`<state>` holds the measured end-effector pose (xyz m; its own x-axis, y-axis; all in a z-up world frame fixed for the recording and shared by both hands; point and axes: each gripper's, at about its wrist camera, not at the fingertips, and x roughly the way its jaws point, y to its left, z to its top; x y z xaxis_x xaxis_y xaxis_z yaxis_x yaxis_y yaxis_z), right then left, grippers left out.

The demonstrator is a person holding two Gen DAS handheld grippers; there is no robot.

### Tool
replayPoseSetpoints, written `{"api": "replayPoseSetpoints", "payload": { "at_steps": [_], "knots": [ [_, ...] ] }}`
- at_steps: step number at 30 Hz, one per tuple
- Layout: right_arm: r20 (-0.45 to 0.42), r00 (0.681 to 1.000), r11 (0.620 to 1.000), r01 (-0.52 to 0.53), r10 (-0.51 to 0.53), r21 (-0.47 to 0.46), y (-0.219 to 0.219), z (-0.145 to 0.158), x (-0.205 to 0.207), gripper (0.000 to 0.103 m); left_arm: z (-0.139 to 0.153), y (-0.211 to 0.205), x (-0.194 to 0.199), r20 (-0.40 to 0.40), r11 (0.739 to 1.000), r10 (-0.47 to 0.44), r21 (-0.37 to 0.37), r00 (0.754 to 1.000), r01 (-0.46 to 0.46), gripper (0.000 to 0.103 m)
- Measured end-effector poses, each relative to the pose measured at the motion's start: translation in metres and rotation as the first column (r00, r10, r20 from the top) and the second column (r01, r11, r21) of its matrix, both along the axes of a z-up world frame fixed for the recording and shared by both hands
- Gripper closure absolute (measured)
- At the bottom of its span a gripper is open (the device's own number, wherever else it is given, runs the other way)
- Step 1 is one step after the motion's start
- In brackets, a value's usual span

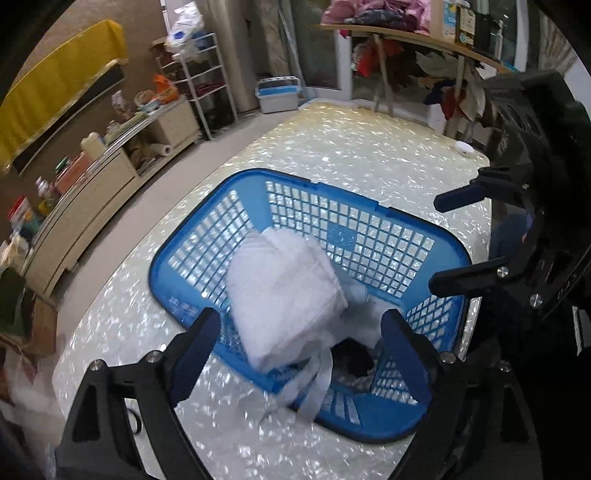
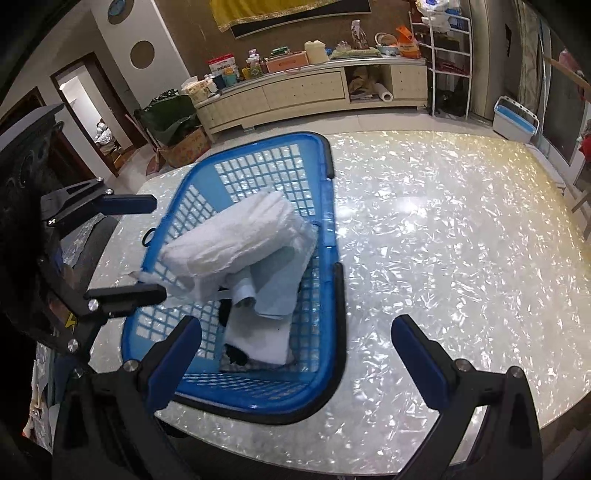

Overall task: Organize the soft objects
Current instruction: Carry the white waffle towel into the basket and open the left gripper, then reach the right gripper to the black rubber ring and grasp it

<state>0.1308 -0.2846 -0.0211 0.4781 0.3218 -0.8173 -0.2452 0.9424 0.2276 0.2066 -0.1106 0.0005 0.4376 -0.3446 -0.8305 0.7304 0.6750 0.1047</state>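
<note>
A living room with a cream sideboard [image 2: 314, 92] along the far wall and a yellow cloth [image 2: 266, 11] hung above it; in the foreground, a pearly white mosaic surface [image 2: 461, 240] carries a blue plastic laundry basket [image 2: 328, 258] with lattice walls. In the left wrist view I see my left hand-held gripper [image 1: 299, 358] spread wide, both blue-padded fingers apart and gripping nothing, poised over the basket's [image 1: 369, 240] near rim. A folded white towel [image 1: 284, 291], motion-blurred, sits just ahead of it above the basket, with pale straps trailing over the rim; I cannot tell whether it rests on the contents. In the right wrist view my right hand-held gripper [image 2: 295, 354] is likewise open and empty, straddling the basket's near corner. There the towel [image 2: 236, 236] lies across a light blue garment [image 2: 273, 284], with white cloth [image 2: 258, 339] and a dark item [image 2: 236, 356] beneath. Embossed marks on the basket wall are too blurred for me to read, as are the package labels on the sideboard.
</note>
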Motion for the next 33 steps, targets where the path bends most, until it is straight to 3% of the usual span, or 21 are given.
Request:
{"api": "replayPoseSetpoints", "payload": {
  "at_steps": [8, 19, 26, 33],
  "knots": [
    [0.041, 0.998, 0.999, -0.050, 0.051, -0.017, 0.032, 0.015, -0.016, 0.000, 0.019, 0.034, -0.026, -0.023, 0.993, 0.093, -0.072, 0.995, -0.094, 0.009],
    [0.084, 0.987, 0.990, -0.134, 0.137, -0.045, 0.083, 0.028, -0.030, 0.000, 0.037, 0.079, -0.074, 0.039, 0.973, 0.208, -0.113, 0.977, -0.202, 0.009],
    [0.103, 0.975, 0.980, -0.190, 0.196, -0.063, 0.121, 0.028, -0.029, 0.000, 0.044, 0.120, -0.091, 0.061, 0.936, 0.341, -0.115, 0.938, -0.333, 0.009],
    [0.104, 0.962, 0.966, -0.246, 0.254, -0.082, 0.156, 0.021, -0.020, 0.000, 0.043, 0.174, -0.104, 0.065, 0.864, 0.499, -0.120, 0.864, -0.489, 0.009]
  ]
}}
